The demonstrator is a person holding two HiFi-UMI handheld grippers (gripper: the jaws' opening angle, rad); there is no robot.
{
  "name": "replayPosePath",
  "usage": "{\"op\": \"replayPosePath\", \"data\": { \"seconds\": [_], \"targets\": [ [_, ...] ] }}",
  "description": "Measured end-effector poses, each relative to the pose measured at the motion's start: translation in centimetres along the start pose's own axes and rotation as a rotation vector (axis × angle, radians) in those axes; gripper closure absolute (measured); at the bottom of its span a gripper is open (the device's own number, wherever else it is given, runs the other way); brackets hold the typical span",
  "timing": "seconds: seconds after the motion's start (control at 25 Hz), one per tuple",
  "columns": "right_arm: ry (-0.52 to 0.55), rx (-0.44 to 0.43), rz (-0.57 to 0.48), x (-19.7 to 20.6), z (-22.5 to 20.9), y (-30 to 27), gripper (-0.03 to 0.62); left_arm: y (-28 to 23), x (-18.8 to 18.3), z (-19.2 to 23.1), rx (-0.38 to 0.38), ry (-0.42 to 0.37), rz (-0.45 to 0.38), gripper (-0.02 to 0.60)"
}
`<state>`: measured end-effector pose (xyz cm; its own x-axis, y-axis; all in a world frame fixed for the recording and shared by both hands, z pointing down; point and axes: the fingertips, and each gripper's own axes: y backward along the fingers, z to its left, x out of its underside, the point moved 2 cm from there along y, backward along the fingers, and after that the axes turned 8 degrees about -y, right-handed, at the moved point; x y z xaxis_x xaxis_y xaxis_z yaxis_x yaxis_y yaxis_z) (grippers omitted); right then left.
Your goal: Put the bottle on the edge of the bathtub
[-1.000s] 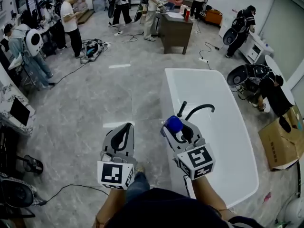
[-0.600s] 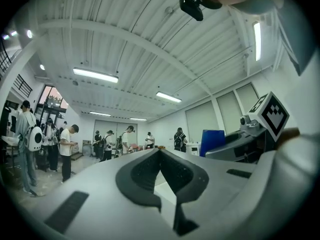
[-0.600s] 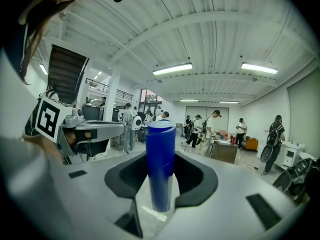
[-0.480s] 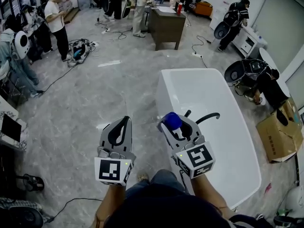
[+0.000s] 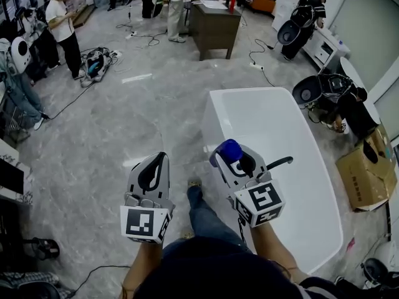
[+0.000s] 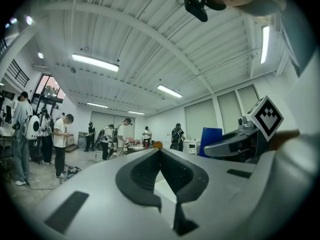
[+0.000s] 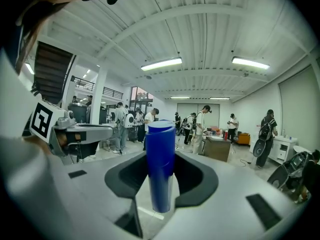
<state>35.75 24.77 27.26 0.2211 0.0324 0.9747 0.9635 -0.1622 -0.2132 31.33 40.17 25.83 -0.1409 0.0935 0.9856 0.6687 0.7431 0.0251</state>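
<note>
**Aloft: gripped at the tub's rim, not yet set down**

Clamped upright in the right gripper: the blue bottle, with the jaws part-way apart and pressing on its two sides. Held up in the air and, from the head view, lined up with the near left rim of the white bathtub without resting on it. Opaque plain blue on the side that shows, paler at the top edge. Cannot tell what is inside, and cannot make out any label or print.

Alongside, to the left and over the grey floor: the left gripper, jaws closed tip to tip around nothing.

White inside the tub, with a black curved spout showing just beside the right gripper.

Right of the tub, on the floor: a brown cardboard box, contents not visible. Farther back, a red can standing on a dark desk, its print too small to read.

By way of markings, only black-and-white square markers on the cubes of both grippers, patterns rather than letters.
</note>
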Motion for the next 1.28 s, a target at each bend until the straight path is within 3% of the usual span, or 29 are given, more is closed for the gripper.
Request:
{"op": "replayPosePath", "data": {
  "seconds": [0.32, 0.72, 1.0, 1.28],
  "targets": [
    [-0.002, -0.028, -0.010, -2.6, -7.2, -11.2, 0.428, -12.0, 0.5, 4.6, -0.005, -0.024, -0.004, 0.557],
    [0.011, -0.024, -0.021, -6.6, -19.6, -24.6, 0.428, -30.8, 0.9, 9.0, 0.030, -0.030, -0.034, 0.557],
    [-0.019, 0.037, -0.016, -6.5, -26.9, -29.6, 0.428, -40.5, 2.5, 9.5, 0.097, -0.028, -0.027, 0.557],
    [-0.073, 0.177, -0.006, -5.5, -32.1, -31.2, 0.428, -47.9, 3.8, 9.2, 0.237, -0.025, -0.020, 0.557]
  ]
}}
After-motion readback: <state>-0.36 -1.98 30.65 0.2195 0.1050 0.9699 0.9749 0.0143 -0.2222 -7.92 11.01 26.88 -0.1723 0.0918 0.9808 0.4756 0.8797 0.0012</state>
